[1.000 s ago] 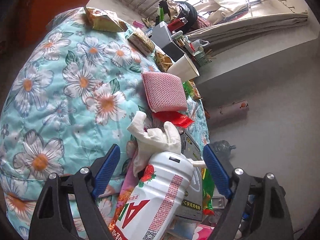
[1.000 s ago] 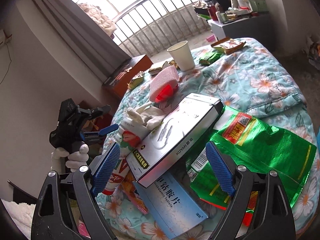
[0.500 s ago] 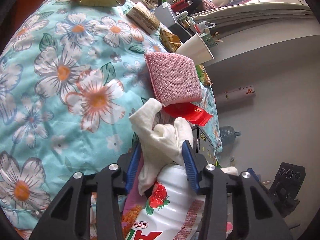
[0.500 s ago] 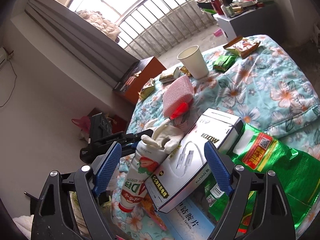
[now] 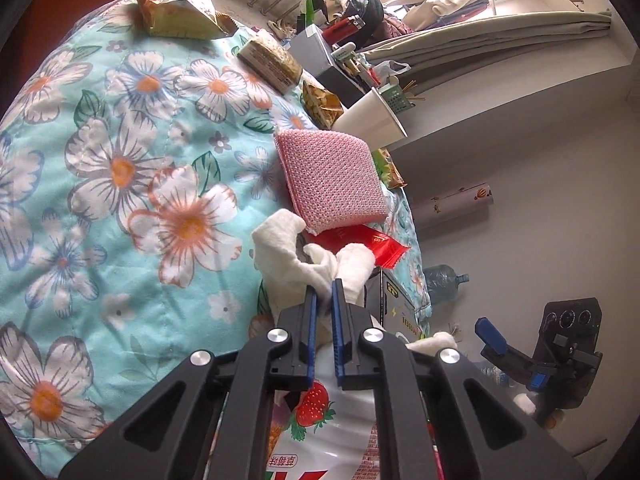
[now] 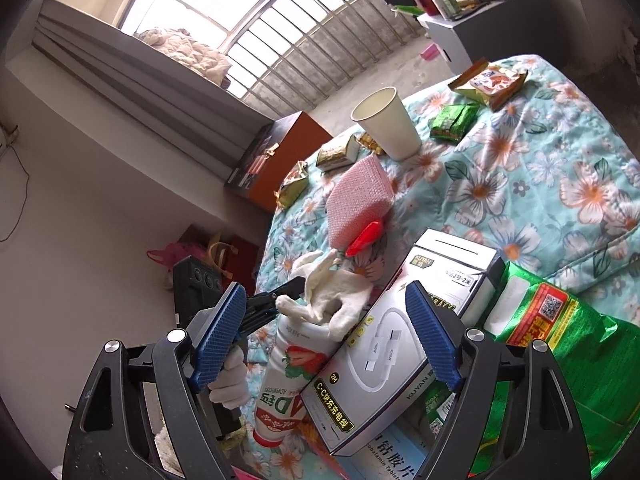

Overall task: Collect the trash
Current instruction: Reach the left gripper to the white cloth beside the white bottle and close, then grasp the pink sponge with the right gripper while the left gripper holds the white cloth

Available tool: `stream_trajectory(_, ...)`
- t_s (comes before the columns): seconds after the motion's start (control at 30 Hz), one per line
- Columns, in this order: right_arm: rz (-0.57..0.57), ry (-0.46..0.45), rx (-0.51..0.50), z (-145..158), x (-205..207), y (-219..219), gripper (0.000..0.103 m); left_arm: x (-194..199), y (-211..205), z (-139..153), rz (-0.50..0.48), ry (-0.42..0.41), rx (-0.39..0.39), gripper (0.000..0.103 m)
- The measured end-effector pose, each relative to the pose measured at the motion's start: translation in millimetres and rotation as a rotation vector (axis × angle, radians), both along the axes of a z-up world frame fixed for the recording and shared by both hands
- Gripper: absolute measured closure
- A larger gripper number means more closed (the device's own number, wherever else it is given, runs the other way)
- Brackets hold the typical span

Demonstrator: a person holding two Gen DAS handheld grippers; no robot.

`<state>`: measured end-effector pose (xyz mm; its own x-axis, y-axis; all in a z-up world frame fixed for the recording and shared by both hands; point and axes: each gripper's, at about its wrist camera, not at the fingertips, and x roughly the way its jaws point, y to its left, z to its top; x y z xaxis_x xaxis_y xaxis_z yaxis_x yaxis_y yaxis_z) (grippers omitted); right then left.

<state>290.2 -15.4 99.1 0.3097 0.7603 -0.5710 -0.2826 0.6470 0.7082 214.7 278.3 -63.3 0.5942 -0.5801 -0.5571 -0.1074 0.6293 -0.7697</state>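
Blue-green bedding with big white and orange flowers (image 5: 120, 168) covers the bed, and trash lies all over it. By the near edge a white plastic bottle with a strawberry picture (image 6: 292, 364) lies on its side. A crumpled white cloth glove (image 5: 292, 256) sits on the top end of that bottle. The left gripper (image 5: 325, 286) is closing, and its blue pads are pinching a fold of the glove between them. A white-gloved hand (image 6: 230, 380) holds that gripper.

Just past the glove lies a flat red wrapper (image 5: 368, 244), and a pink knitted scrubbing pad (image 5: 332, 176) rests partly on top of it. A white paper cup (image 6: 388, 124) stands upright further back. Near the cup are a gold snack bag (image 5: 176, 16) and a small green packet (image 6: 454, 122).

A white cardboard cable box (image 6: 400, 340) leans against the bottle. A shiny green foil bag (image 6: 560, 352) lies beside the box. The right gripper (image 6: 328, 336) hangs above the bottle and box with its jaws wide apart, touching nothing.
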Motion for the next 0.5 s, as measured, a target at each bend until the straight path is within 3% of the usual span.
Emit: stream_trajectory(0.5, 0.017, 0.011, -0.001, 5.8, 25.5, 3.2, 0.026, -26.4, 23.5, 46.3, 0.120, -0.236, 0.025, 0.098)
